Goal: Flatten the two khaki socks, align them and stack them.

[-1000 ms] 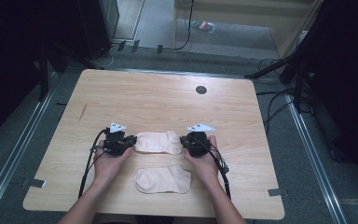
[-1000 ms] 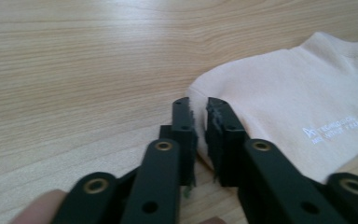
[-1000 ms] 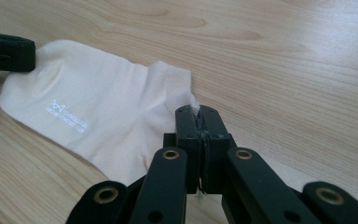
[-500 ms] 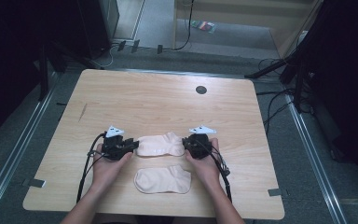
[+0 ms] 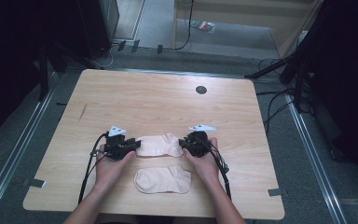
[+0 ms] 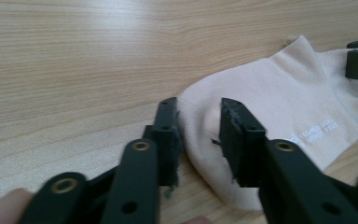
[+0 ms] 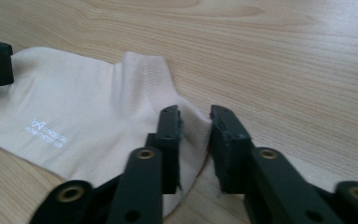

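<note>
1. Table [image 5: 158, 100]: light wood top, with a small dark round grommet [image 5: 201, 89] near the far edge.
2. Far sock [image 5: 159, 144]: cream ankle sock lying flat across the table, stretched between the two grippers. White lettering shows on it in both gripper views.
3. Near sock [image 5: 163, 180]: same cream colour, flat on the table just nearer the person than the far sock, between the two hands and not touching either gripper.
4. Left gripper [image 5: 133, 147]: at the left end of the far sock. Jaws have just been closing a little. In the left gripper view the rounded toe end [image 6: 200, 126] sits between the pads, with a gap visible, so the fingers are apart rather than clamped.
5. Right gripper [image 5: 185, 143]: at the right end of the far sock. Jaws slightly apart around the heel edge [image 7: 196, 122]; cloth lies between the pads, not visibly squeezed.
</note>
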